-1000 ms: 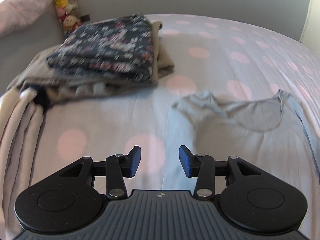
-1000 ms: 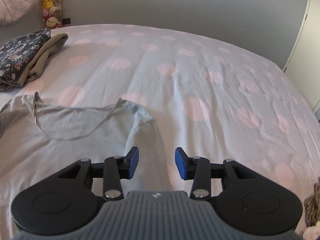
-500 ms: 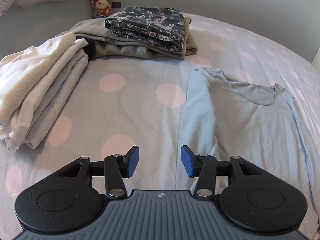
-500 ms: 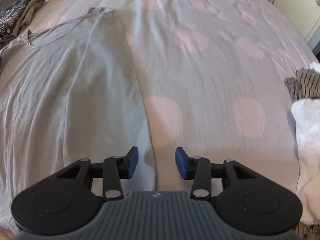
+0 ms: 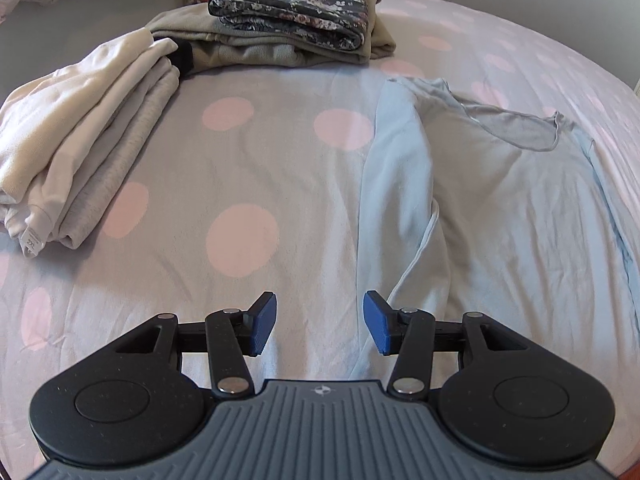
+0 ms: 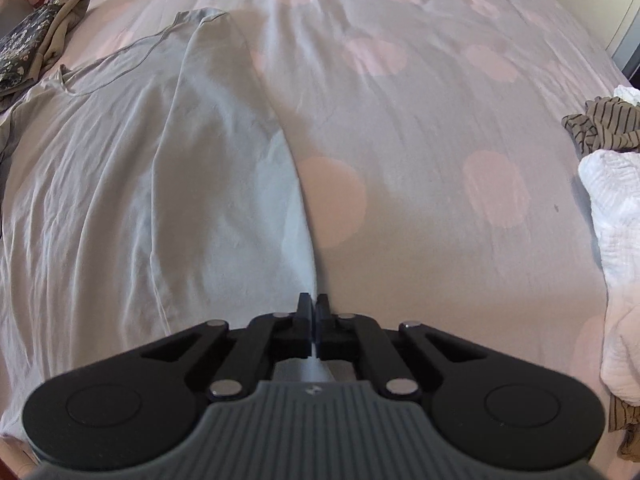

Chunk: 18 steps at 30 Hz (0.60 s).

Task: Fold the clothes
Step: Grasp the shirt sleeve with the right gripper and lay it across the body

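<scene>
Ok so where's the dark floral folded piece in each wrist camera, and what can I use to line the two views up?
Left wrist: the dark floral folded piece sits top centre, on the beige garment.
Right wrist: dark floral folded piece at the far left edge, partly cut off.
Shared landmark: the light blue shirt, whose edge the right gripper pinches.
</scene>
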### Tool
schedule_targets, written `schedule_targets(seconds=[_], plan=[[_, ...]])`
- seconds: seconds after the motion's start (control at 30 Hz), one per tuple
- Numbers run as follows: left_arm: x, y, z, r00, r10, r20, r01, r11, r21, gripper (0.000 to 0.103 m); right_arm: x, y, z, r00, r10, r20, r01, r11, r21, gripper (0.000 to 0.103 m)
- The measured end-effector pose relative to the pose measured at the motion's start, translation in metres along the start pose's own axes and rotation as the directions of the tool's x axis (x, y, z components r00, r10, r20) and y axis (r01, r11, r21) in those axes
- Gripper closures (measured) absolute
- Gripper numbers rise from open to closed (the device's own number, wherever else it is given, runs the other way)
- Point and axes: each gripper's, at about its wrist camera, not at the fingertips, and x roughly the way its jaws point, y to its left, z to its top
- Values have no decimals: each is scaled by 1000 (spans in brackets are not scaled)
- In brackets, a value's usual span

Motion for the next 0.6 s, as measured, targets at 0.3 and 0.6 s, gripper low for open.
schedule_targets(seconds=[0.3, 0.6], plan=[[4, 1, -1, 1000, 0, -15, 0, 1000, 2, 56, -17, -57, 53, 972, -212, 97, 207, 976, 60, 101], [13, 7, 0, 999, 9, -46, -9, 1000, -12, 56, -14, -100, 96, 946, -296, 129, 271, 945, 182, 96]])
